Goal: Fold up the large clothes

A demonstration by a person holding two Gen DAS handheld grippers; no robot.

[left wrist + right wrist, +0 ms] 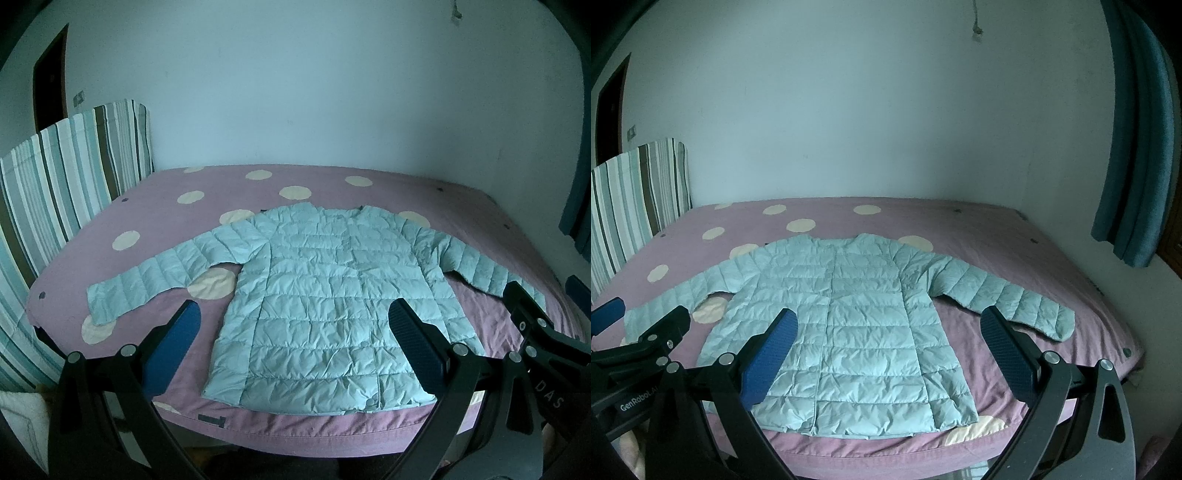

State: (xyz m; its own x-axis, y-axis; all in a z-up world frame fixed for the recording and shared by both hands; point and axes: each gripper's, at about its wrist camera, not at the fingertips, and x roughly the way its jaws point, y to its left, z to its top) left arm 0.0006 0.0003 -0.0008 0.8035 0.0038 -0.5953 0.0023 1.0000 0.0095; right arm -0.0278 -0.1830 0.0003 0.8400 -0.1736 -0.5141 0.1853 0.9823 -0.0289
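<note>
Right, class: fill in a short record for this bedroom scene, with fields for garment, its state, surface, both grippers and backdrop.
garment: pale blue quilted jacket
state: lying flat, front up, both sleeves spread outward, unfolded
surface: pink bedsheet with cream dots
left gripper: open, holding nothing, short of the hem
right gripper: open, holding nothing, short of the hem
backdrop: striped headboard cover on the left, teal curtain on the right

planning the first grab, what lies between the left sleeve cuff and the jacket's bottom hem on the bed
Only bare pink bedsheet with cream dots; nothing lies between the sleeve cuff and the quilted jacket hem, seen in the left wrist view.
</note>
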